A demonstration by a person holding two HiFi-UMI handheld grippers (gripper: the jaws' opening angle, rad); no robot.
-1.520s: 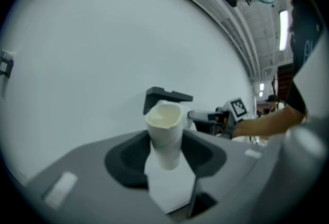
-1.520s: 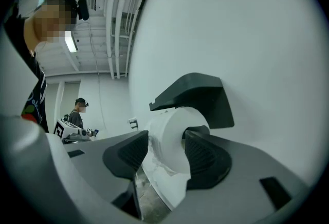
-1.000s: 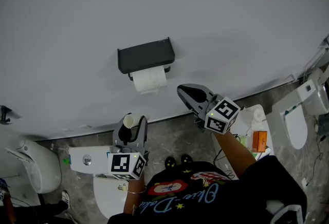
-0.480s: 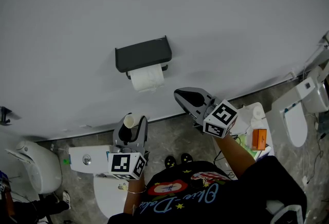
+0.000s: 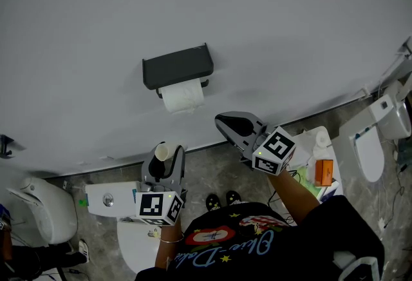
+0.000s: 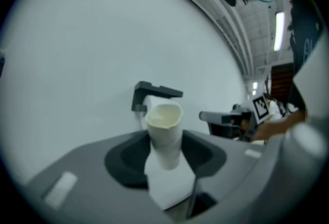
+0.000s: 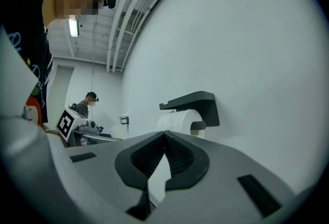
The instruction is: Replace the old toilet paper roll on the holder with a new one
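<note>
Right claw (image 5: 225, 123) nearer holder (image 5: 177, 67)

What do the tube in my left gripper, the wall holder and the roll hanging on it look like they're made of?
Tube: probably cardboard, matte off-white, with a thin wall and a slightly dented open rim.
Holder: dark grey and matte, with a flat, sharp-edged top. It could be painted metal or plastic; the look leaves that open.
Roll: soft white tissue paper, matte, with an uneven lower edge.
</note>
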